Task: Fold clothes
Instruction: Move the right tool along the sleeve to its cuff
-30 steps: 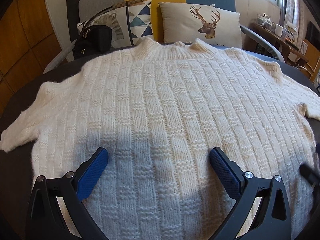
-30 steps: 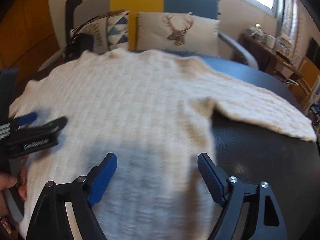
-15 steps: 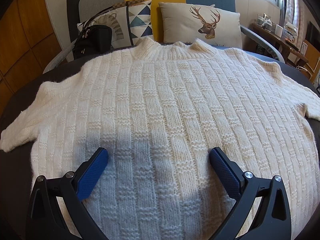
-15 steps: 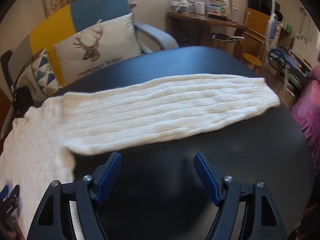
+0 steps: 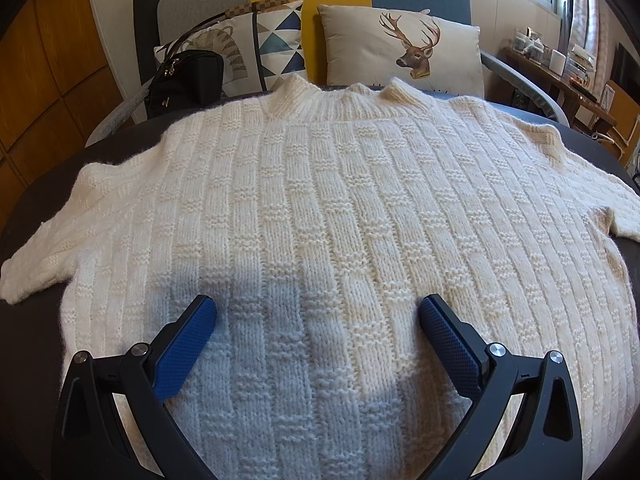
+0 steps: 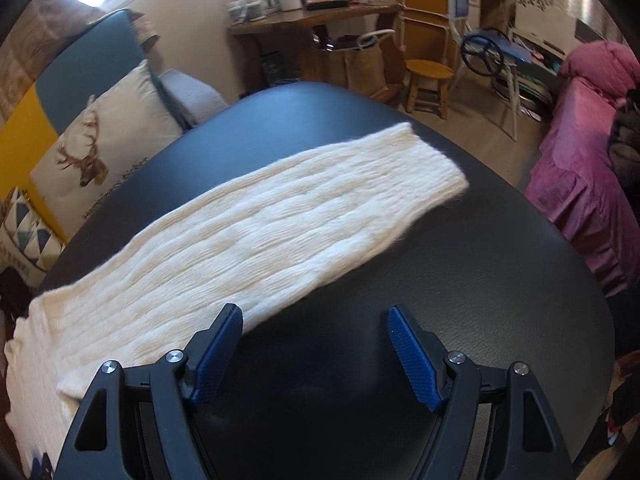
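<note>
We judge the folding as not yet begun: the cream knitted sweater (image 5: 320, 220) lies flat and fully spread on the dark round table (image 6: 460, 280), collar away from us toward the sofa, and no part of it is turned over on itself as far as either view shows. Everything is left to do, the sleeves in, the sides in, the body doubled. Our left gripper (image 5: 316, 312) hangs over the lower middle of the body with its blue-padded fingers (image 5: 188, 344) spread wide and nothing between them; its shadow falls on the knit just ahead, and we cannot tell whether the pads touch the wool. Our right gripper (image 6: 316, 320) points across bare tabletop toward the right sleeve (image 6: 280, 232), also spread and empty, its left pad just at the sleeve's near edge. That sleeve runs out straight and flat toward the far rim of the table, cuff squared off. The left sleeve (image 5: 36, 264) looks shorter in the left wrist view, its end near the table edge. The knit is thick, with a raised block-and-rib pattern and a stand-up ribbed collar (image 5: 344, 100); it looks soft and heavy, likely to drape and hold a fold well.
</note>
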Action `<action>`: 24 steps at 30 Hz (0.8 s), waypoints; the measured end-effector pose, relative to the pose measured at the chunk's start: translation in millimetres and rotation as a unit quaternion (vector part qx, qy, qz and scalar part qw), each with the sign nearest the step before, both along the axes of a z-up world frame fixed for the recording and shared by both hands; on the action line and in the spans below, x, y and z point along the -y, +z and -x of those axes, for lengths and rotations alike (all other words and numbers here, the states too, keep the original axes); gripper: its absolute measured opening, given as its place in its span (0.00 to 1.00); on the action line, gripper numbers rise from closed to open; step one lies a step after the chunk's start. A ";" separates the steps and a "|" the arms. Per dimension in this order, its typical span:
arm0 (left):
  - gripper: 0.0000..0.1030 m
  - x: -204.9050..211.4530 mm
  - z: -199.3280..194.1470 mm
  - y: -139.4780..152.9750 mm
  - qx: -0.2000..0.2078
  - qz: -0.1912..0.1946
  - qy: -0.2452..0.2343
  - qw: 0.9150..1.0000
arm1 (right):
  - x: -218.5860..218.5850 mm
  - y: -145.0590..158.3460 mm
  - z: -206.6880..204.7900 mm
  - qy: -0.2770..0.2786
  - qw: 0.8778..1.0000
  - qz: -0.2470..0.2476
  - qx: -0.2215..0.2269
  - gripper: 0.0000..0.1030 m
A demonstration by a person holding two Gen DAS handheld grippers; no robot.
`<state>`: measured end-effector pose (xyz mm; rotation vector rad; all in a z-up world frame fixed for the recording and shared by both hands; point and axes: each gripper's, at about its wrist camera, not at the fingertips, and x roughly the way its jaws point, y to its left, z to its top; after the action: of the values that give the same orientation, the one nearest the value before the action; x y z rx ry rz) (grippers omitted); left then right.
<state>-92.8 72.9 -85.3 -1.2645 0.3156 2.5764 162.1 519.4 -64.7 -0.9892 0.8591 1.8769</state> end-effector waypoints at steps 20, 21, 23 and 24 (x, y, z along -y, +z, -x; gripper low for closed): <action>1.00 -0.3 -0.9 0.0 -0.004 0.004 -0.001 1.000 | -93.2 -14.6 -78.3 -0.149 0.952 0.122 -0.237 0.72; 1.00 -0.3 -0.9 0.0 -0.004 0.004 -0.001 1.000 | -96.0 -15.2 -77.9 -0.149 0.952 0.123 -0.237 0.72; 1.00 -0.2 -1.0 -0.1 -0.004 0.004 -0.001 1.000 | -100.9 -16.0 -77.5 -0.150 0.952 0.124 -0.235 0.71; 1.00 -0.2 -1.0 0.0 -0.004 0.004 -0.001 1.000 | -102.1 -15.9 -76.3 -0.150 0.953 0.124 -0.232 0.71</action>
<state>-91.8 73.1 -85.3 -1.2550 0.3282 2.5819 238.4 621.5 -80.7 -0.5148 1.4645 1.7856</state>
